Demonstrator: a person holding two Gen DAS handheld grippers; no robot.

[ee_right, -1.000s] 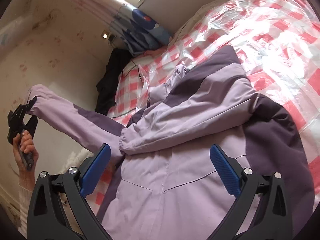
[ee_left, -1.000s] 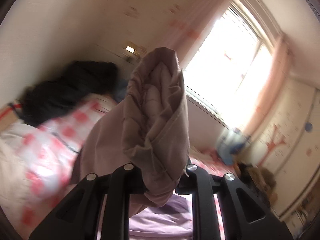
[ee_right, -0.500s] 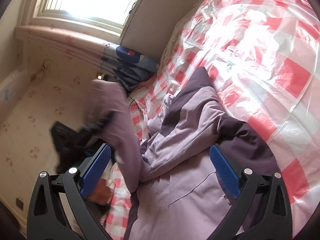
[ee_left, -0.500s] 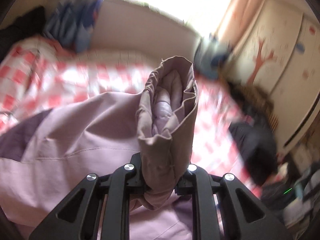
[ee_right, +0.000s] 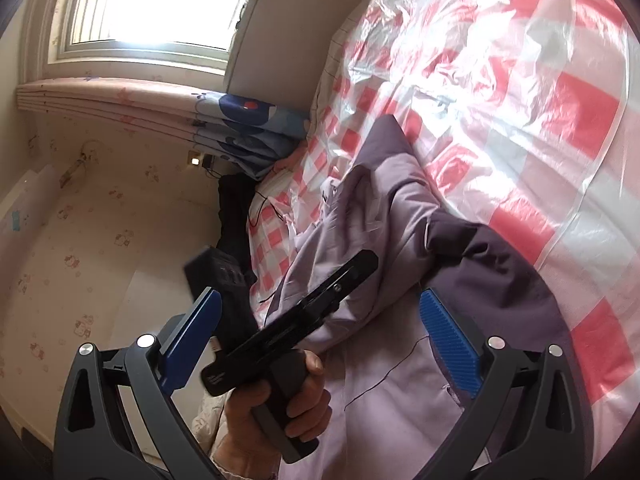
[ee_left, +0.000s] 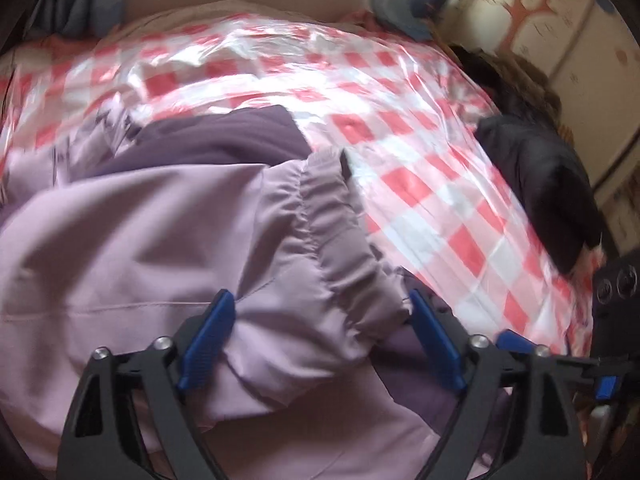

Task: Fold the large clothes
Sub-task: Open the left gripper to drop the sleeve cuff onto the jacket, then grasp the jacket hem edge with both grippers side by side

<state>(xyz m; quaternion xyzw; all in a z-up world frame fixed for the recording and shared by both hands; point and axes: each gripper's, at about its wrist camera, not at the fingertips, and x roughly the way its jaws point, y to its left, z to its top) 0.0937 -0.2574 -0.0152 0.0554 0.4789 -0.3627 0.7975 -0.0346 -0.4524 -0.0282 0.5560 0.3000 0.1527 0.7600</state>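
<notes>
A lilac jacket (ee_left: 120, 240) with dark purple panels lies on the bed, also seen in the right wrist view (ee_right: 384, 400). Its sleeve with a gathered cuff (ee_left: 340, 248) is folded across the body. My left gripper (ee_left: 320, 328) is open, its blue pads either side of the cuff end, not clamping it. In the right wrist view the left gripper (ee_right: 304, 312) is held by a hand (ee_right: 276, 412) over the jacket. My right gripper (ee_right: 324, 328) is open and empty, above the jacket's lower part.
The bed has a red and white checked cover (ee_left: 420, 152) under clear plastic. A dark garment (ee_left: 540, 184) lies at its right edge. A blue patterned pillow (ee_right: 244, 120) and a black garment (ee_right: 236, 208) sit by the wall, under a window (ee_right: 160, 0).
My left gripper carried the sleeve cuff over the jacket body, laid it down and opened. My right gripper stayed open above the jacket.
</notes>
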